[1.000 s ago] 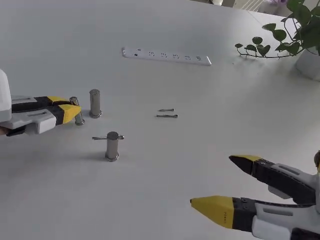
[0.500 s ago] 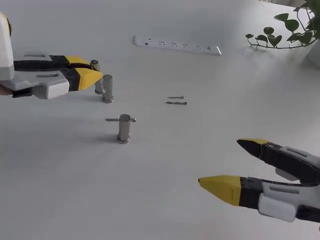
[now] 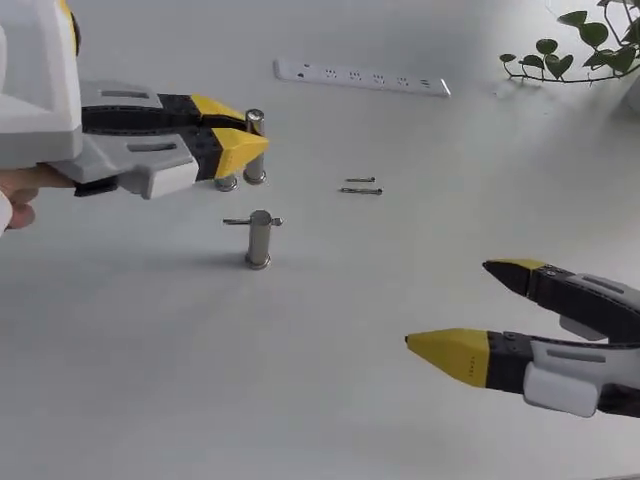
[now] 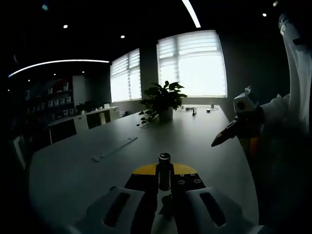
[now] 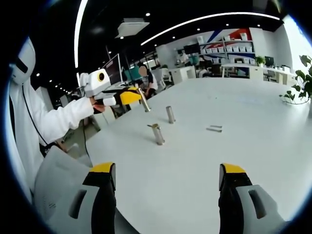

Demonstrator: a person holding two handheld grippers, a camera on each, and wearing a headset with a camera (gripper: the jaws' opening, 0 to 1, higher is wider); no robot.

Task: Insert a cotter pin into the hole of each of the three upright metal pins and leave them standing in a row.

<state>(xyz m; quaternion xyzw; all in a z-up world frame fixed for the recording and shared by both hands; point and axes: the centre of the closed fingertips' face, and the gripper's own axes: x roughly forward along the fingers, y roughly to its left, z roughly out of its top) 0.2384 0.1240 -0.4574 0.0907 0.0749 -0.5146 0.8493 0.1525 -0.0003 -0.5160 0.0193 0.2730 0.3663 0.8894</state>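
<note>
Over on the left, a hand [image 3: 15, 190] holds the left gripper [image 3: 250, 130] up above the white table [image 3: 330, 390]. Its jaws are clamped on the first metal pin [image 3: 254, 121]. The pin's top pokes out above the yellow tips, and in the left gripper view it stands straight up between them. Seen from the right gripper's side, that pin leans a little. I think its foot is clear of the table, but the jaw covers too much to be sure.

Just beside it, the second metal pin [image 5: 170, 114] stands upright on the table, bare. In the head view the lower jaw hides all but its foot. A bit nearer the person and to the right, the third metal pin [image 3: 259, 240] stands upright on its own. A cotter pin [image 3: 250, 221] runs through its head, sticking out mostly to the left.

Further right lie two loose cotter pins [image 3: 360, 190], side by side and flat on the table, apart from all three metal pins. Beyond them a white power strip [image 3: 362, 78] lies across the far side.

On the right, the right gripper [image 3: 446, 303] hovers low near the person, its jaws wide apart and empty, well away from the pins. A leafy plant [image 3: 575, 50] sits at the far right corner.
</note>
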